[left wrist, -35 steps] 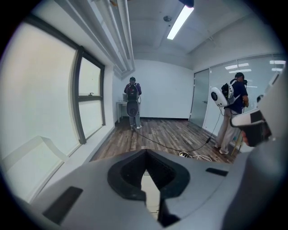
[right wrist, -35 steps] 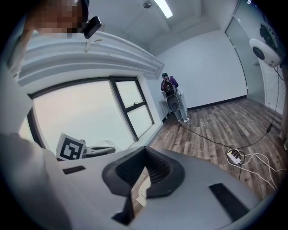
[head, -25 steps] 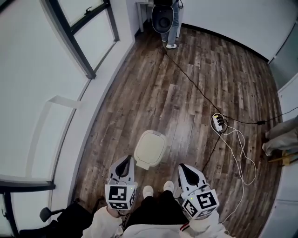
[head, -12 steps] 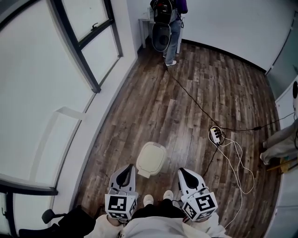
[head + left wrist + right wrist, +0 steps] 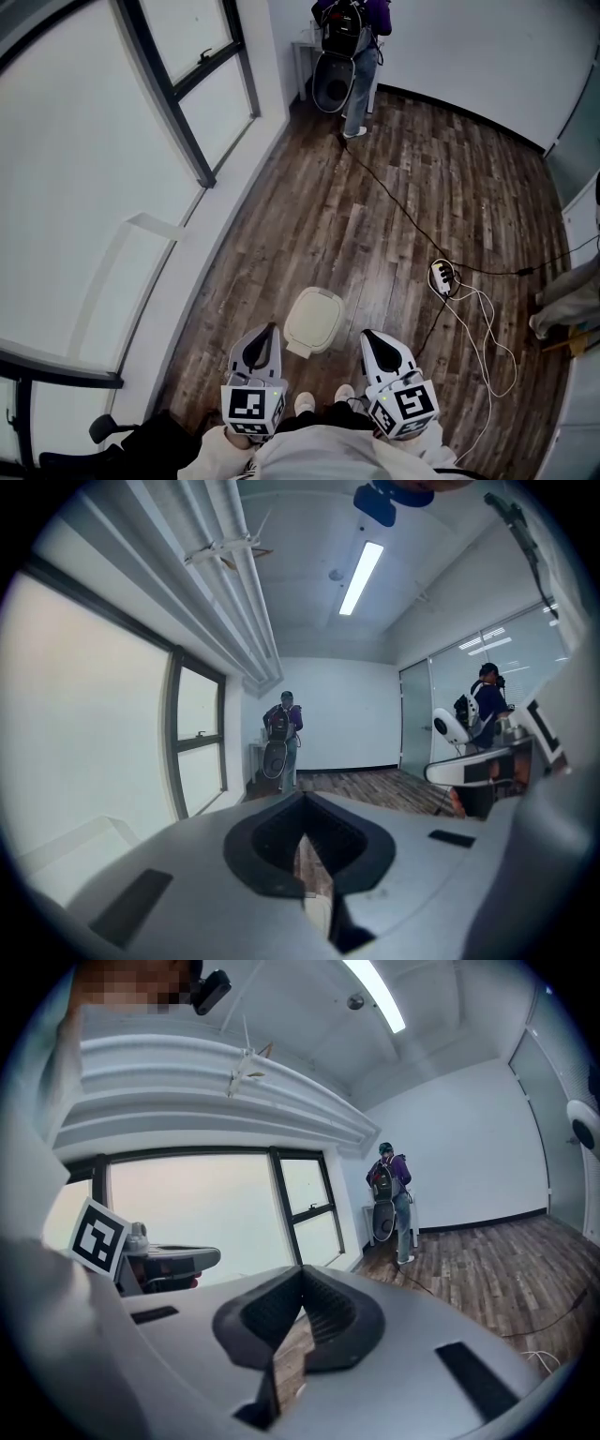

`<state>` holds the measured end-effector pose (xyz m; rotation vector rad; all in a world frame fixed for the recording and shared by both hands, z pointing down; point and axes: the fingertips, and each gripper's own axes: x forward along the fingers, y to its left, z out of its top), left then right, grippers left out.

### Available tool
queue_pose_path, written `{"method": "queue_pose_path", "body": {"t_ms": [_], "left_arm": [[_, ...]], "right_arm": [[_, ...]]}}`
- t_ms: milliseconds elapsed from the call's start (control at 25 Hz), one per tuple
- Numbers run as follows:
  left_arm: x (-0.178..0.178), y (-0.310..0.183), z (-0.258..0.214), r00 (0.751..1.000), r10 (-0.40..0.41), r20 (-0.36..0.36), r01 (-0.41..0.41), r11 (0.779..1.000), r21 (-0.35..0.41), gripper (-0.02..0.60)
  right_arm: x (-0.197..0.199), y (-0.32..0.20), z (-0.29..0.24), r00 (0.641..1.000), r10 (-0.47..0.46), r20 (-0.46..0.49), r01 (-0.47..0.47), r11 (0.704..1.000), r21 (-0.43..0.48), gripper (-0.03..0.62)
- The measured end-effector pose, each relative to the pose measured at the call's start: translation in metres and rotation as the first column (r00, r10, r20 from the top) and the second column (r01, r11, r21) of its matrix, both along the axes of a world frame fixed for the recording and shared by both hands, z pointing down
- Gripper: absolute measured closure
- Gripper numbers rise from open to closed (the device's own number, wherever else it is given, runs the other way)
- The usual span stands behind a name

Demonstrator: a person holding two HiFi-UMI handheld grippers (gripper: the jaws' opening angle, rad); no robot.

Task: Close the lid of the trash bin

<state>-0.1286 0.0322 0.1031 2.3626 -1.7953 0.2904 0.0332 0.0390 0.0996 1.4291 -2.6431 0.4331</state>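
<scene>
Nearest, the left gripper (image 5: 270, 334) and right gripper (image 5: 368, 338) hang low over the person's shoes (image 5: 300, 403), each with its jaws pressed together at the tips and nothing between them. Just ahead, between the two, the bin (image 5: 314, 323) stands on the wood floor (image 5: 394, 206) with its cream lid (image 5: 319, 309) lying flat on top, and neither gripper touches it. Farther off, a power strip (image 5: 441, 275) lies to the right, a black cable (image 5: 384, 183) runs across the floor, and a person (image 5: 349, 37) stands by the far wall.
</scene>
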Motion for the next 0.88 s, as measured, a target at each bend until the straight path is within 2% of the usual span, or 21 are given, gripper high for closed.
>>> {"method": "queue_pose_path", "body": {"t_ms": [240,680,880], "left_arm": [[-0.005,0.004,-0.009,1.0,-0.004,0.004,0.004,1.0,0.011,0.574],[0.007,0.007,-0.022,1.0,0.029,0.012,-0.029,0.999,0.036,0.575],[-0.002,0.006,-0.021,1.0,0.027,0.007,-0.027,0.999,0.041,0.575]], "right_arm": [[0.0,-0.004,-0.009,1.0,0.008,0.004,-0.008,1.0,0.019,0.571],[0.01,-0.007,-0.027,0.999,0.037,-0.005,-0.036,0.998,0.053,0.572],[0.005,-0.007,-0.028,0.999,0.049,-0.011,-0.048,0.997,0.053,0.571]]}}
